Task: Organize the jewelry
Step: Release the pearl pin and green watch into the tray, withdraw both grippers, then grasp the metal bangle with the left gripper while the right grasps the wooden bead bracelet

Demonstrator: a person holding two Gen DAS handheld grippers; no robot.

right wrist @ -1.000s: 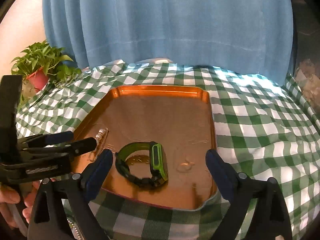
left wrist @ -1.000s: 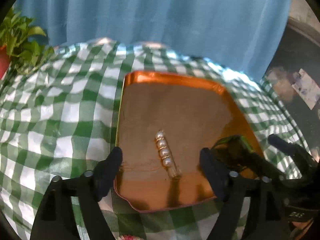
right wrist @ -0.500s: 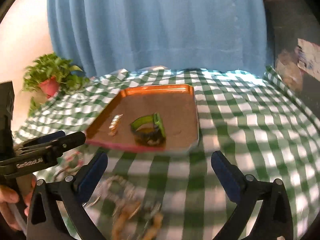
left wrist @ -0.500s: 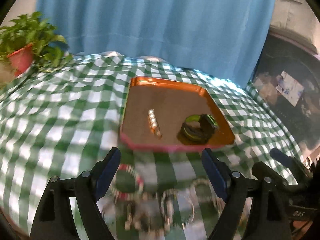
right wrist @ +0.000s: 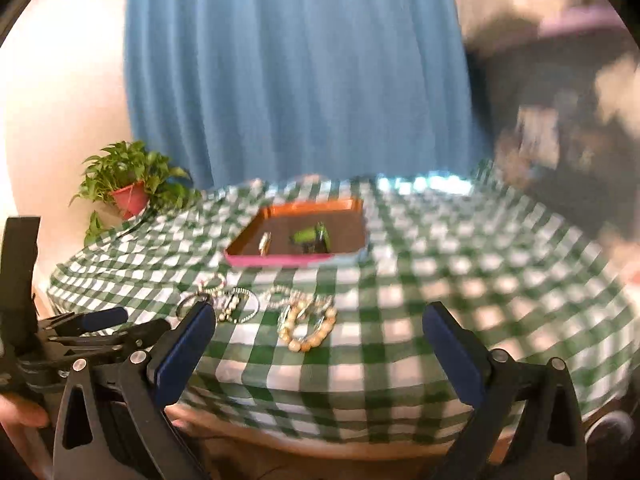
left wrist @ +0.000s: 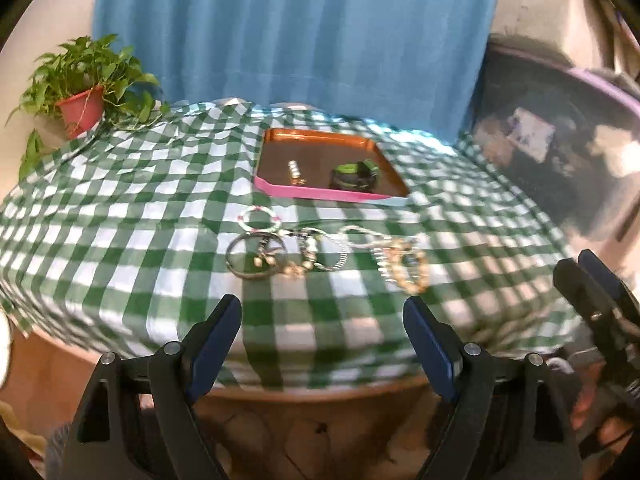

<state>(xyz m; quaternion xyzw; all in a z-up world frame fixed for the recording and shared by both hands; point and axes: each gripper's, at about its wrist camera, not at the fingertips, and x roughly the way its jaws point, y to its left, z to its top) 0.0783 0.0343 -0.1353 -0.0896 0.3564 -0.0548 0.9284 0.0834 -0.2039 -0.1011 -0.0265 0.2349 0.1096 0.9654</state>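
An orange tray (left wrist: 320,138) (right wrist: 312,207) on the green checked cloth holds a pearl clip (left wrist: 296,171) (right wrist: 265,242) and a green and black watch (left wrist: 354,175) (right wrist: 312,237). In front of the tray lies a pile of jewelry: a pink beaded ring (left wrist: 261,218), a dark bangle (left wrist: 256,257), chains (left wrist: 320,248) (right wrist: 236,304) and a beige bead bracelet (left wrist: 408,270) (right wrist: 308,326). My left gripper (left wrist: 322,326) and right gripper (right wrist: 320,332) are both open and empty, held back at the table's near edge.
A potted plant in a red pot (left wrist: 82,108) (right wrist: 130,196) stands at the back left. A blue curtain (left wrist: 288,40) hangs behind the table. Dark clutter (left wrist: 560,140) lies to the right. The table's brown front edge (left wrist: 280,392) is just below my fingers.
Both grippers have pulled back from the tray toward the table's near edge. The pearl clip and watch stay in the tray. The jewelry pile has come into view.
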